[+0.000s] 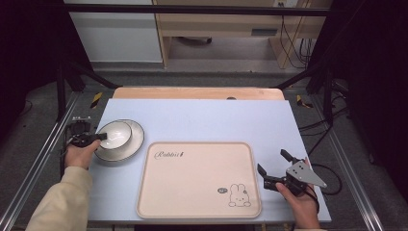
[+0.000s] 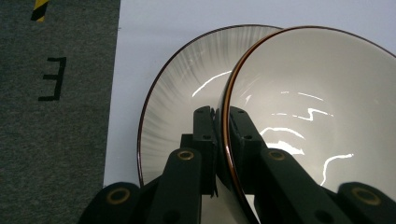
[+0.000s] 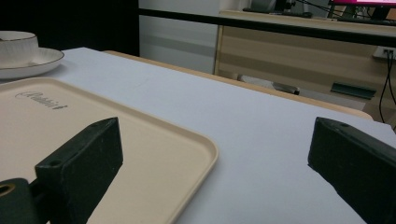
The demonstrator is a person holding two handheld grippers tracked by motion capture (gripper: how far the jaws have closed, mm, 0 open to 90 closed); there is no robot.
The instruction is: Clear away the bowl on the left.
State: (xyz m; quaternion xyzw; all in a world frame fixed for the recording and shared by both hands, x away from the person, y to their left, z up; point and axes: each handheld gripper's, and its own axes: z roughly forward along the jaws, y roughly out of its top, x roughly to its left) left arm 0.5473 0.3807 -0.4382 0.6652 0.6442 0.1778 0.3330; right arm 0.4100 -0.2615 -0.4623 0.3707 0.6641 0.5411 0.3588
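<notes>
the left gripper (image 2: 219, 121) has its fingers (image 2: 204, 135) pinched on the near rim of the bowl (image 1: 114, 133), one finger outside the wall and one inside, so the bowl lies straight ahead of that hand. the bowl sits in the plate (image 1: 135, 143) near the left edge of the counter (image 1: 202, 120), tilted in the left gripper view. the beige tray (image 1: 192, 185) lies just right of the plate, toward the front edge, bare. the right gripper (image 1: 273, 168) hangs by the tray's right edge, fingers wide and holding nothing, well apart from the bowl. beyond the counter are a dark frame and wooden furniture.
</notes>
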